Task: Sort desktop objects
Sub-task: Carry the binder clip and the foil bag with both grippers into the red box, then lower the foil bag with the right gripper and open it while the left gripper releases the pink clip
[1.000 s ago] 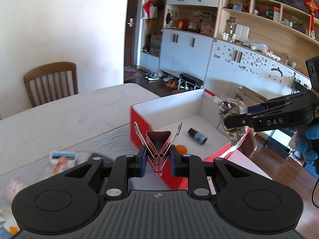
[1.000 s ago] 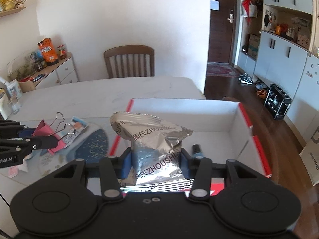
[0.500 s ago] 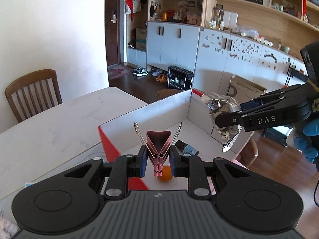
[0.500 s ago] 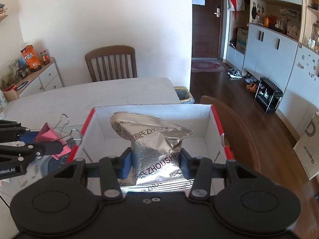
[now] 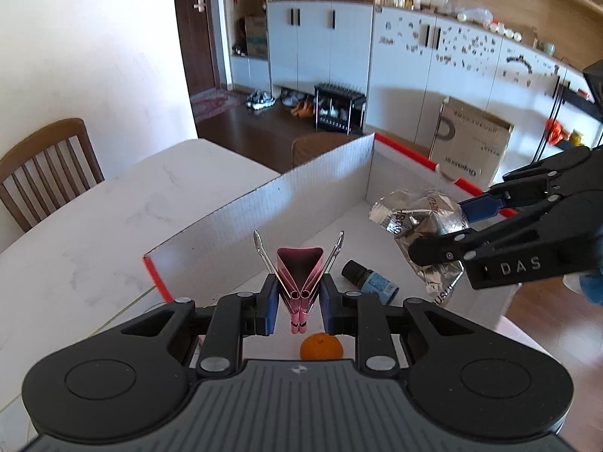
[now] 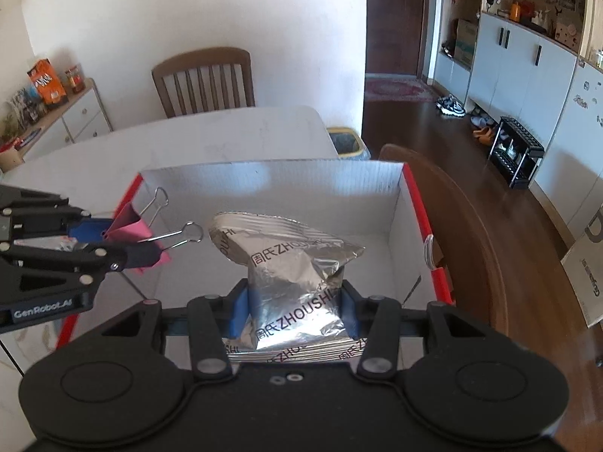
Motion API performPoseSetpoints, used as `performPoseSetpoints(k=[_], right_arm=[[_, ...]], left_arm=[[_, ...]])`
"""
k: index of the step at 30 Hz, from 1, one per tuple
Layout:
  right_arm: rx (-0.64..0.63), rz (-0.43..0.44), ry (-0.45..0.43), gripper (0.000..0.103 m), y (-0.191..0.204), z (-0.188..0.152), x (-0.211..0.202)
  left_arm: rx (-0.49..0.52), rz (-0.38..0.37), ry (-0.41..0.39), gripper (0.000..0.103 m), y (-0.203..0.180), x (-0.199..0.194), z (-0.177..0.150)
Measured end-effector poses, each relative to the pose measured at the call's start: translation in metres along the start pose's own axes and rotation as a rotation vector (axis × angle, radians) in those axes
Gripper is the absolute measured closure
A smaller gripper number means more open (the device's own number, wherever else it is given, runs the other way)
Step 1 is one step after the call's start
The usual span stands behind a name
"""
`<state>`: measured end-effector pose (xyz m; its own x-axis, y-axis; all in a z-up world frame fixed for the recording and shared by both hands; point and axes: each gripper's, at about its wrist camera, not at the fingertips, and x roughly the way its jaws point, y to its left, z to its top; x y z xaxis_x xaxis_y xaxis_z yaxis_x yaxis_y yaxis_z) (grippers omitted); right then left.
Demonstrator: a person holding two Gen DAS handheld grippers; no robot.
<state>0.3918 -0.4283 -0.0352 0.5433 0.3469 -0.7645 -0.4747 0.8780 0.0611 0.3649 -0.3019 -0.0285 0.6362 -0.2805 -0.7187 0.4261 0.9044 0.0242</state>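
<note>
The left hand-held gripper (image 5: 297, 303) covers the lower part of a small orange fruit (image 5: 321, 345) in the red-edged cardboard box (image 5: 264, 203); its pads hide the sides of the pink binder clip (image 5: 299, 282). In the right wrist view, the foil snack bag (image 6: 290, 286) blocks much of the box floor, and the bag's bottom edge disappears behind the right hand-held gripper (image 6: 294, 310). A small dark bottle's (image 5: 369, 280) blue label is too small to read. The bench (image 5: 94, 233) runs off the frame's left edge.

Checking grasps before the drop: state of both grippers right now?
Left gripper: shut on the pink binder clip, over the box.
Right gripper: shut on the silver foil packet, over the same box.
</note>
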Motion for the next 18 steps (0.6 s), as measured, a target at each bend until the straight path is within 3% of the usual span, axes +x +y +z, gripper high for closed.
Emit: performPoseSetpoints(k=[18], right_arm=[[-0.016, -0.022, 0.169, 0.056, -0.006, 0.0, 0.065]], left_arm=[[0.047, 0.018, 0.279, 0.082, 0.0, 0.08, 0.014]])
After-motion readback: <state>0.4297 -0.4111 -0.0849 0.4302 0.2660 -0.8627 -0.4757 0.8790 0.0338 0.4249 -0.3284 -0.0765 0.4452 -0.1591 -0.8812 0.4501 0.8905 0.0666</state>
